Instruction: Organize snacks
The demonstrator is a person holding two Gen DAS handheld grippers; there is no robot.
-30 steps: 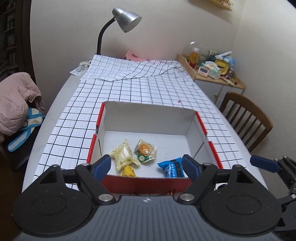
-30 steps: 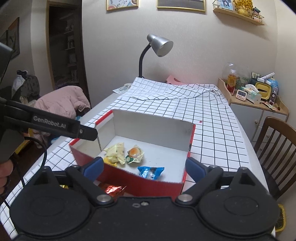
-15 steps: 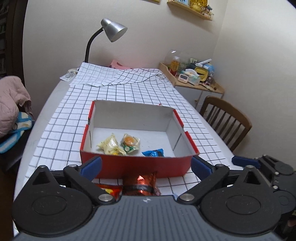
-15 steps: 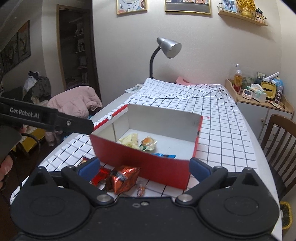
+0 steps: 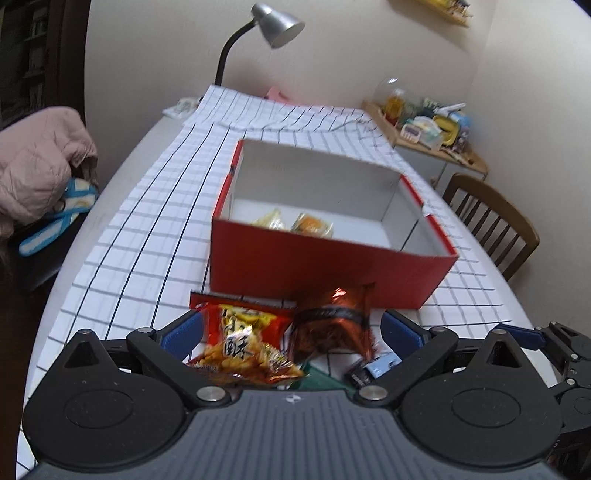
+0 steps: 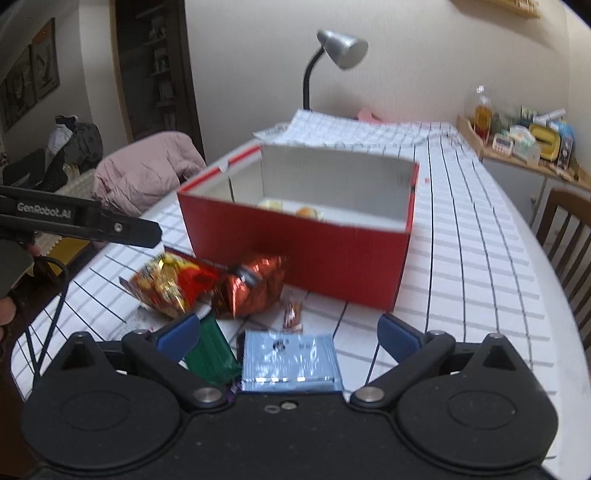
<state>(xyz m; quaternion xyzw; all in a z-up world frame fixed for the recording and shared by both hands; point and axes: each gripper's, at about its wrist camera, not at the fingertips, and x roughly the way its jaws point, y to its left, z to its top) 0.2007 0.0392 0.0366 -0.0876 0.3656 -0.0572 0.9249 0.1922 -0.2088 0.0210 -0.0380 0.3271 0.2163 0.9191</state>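
Note:
A red box [image 5: 325,266] with white inner walls stands on the checked tablecloth and holds a yellow packet [image 5: 271,221] and an orange one [image 5: 312,226]. In front of it lie a red-and-yellow snack bag [image 5: 240,339] and a copper foil packet [image 5: 334,321], both between the wide jaws of my left gripper [image 5: 291,330], whose pads do not touch them. My right gripper [image 6: 288,334] is open above a light blue packet [image 6: 290,363], with a green packet [image 6: 212,354] by its left finger. A small candy [image 6: 293,314] lies near the red box [image 6: 295,258].
A grey desk lamp [image 5: 277,24] and folded cloth are at the table's far end. A wooden chair [image 5: 491,221] stands on the right, a pink jacket [image 5: 40,162] on the left. A cluttered side shelf [image 6: 524,144] is at the back right.
Both grippers have sunk and drawn back from above the box to the near side. The loose snacks in front of the box have come into view. Both jaws have spread wider.

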